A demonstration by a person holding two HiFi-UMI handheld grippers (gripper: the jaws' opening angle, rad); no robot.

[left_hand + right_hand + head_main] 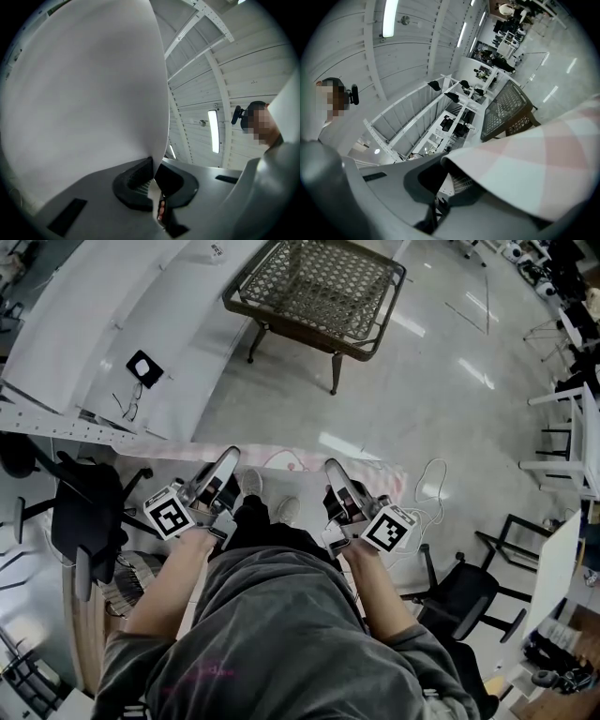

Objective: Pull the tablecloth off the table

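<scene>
**Tablecloth Held Between Two Grippers, Clear of the Wicker Table**

In the head view the person stands on a glossy grey floor [412,381] that mirrors the ceiling lights. The pale pink-and-white tablecloth [291,461] hangs as a strip between the two grippers, just in front of the person's body. It is well apart from the table [319,282], which stands at 12 o'clock with a woven wicker top on a dark frame.

The left gripper [225,465] has its fingers closed on the cloth. In its own view the fabric [84,93] rises from the pinch point as a broad white sheet that fills the left half of the picture. The fingers of the right gripper [337,476] are likewise clamped on an edge, and there the checked cloth [525,173] spreads away toward 4 o'clock.

Around the person, a large white surface [112,315] with a black square marker [143,367] lies at 10 o'clock. One black office chair [84,507] sits at 9 o'clock, another [459,596] at 4 o'clock. A white cable [433,486] is looped on the floor at 3 o'clock. The gripper views look up at a white beamed ceiling with strip lights [213,131], and the right one also shows white racks [454,117] loaded with equipment beside the wicker table [506,112].
</scene>
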